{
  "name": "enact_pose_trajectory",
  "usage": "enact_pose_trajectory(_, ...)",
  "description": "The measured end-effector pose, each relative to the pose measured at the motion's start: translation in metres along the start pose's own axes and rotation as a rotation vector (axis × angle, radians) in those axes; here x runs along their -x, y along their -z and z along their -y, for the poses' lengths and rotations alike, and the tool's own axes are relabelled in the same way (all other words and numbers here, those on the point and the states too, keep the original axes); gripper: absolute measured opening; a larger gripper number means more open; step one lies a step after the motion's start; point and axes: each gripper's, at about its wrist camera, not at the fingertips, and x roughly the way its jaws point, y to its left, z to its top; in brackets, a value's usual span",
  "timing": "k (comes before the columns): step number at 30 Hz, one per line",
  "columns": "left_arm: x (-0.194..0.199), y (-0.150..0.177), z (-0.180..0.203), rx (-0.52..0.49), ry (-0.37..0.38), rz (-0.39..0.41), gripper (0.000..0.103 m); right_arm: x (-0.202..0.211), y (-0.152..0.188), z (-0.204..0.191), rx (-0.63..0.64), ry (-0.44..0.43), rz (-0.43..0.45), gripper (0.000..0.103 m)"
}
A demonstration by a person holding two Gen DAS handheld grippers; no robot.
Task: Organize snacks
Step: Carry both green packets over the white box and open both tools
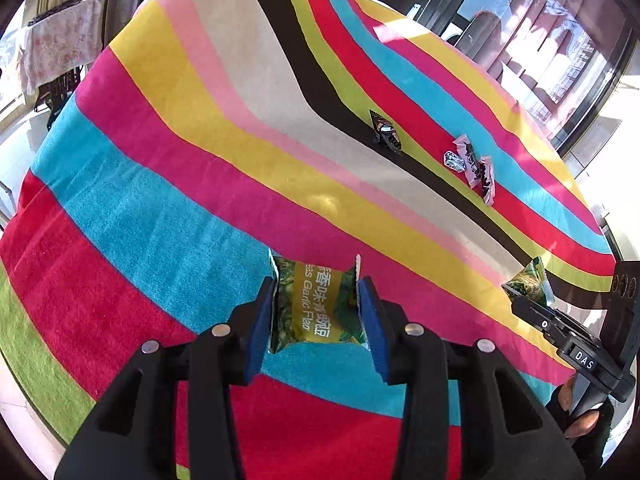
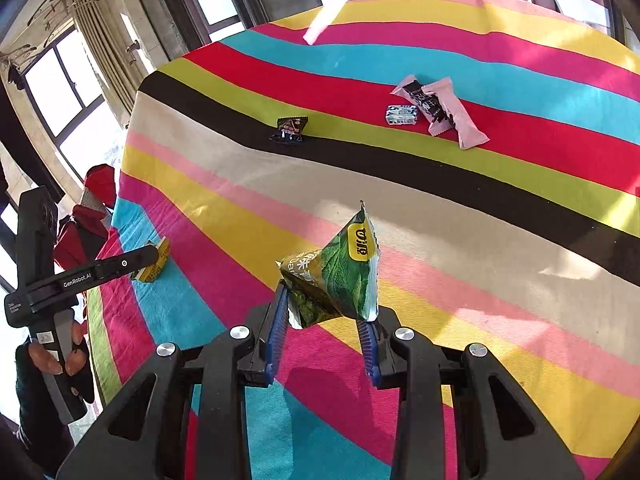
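Both grippers, left (image 1: 316, 308) and right (image 2: 326, 312), each pinched a green pea packet (image 1: 312, 306) (image 2: 336, 276); three snacks beyond the black stripe (image 2: 440, 168) remained unsorted.

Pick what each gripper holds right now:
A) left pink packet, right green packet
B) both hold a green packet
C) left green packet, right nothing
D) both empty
B: the left gripper is clamped on a green packet by its side edges, and the right gripper pinches another green packet above the cloth; the pink packets lie untouched farther back.
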Motion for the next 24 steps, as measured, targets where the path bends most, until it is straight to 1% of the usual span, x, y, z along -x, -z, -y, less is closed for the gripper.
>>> enact_pose_trajectory(4, 0.014, 0.005, -0.028, 0.034, -0.002, 0.018, 0.042, -0.013, -0.001, -0.038, 0.054, -0.059, -0.024, 0.033)
enact_pose_trajectory(8, 0.028, 0.009, -0.044, 0.029, -0.015, 0.027, 0.042, -0.026, -0.001, -0.068, 0.099, -0.101, -0.046, 0.033)
enact_pose_trajectory(10, 0.036, 0.01, -0.053, 0.036, -0.006, 0.034, 0.042, -0.031, 0.0, -0.085, 0.125, -0.121, -0.058, 0.033)
enact_pose_trajectory(17, 0.074, 0.018, -0.089, 0.082, -0.012, 0.073, 0.042, -0.048, 0.003, -0.14, 0.211, -0.203, -0.1, 0.033)
enact_pose_trajectory(21, 0.099, 0.028, -0.112, 0.107, -0.042, 0.074, 0.043, -0.054, 0.007, -0.17, 0.264, -0.259, -0.125, 0.033)
enact_pose_trajectory(24, 0.121, 0.039, -0.133, 0.148, -0.069, 0.081, 0.043, -0.056, 0.01, -0.191, 0.301, -0.304, -0.137, 0.033)
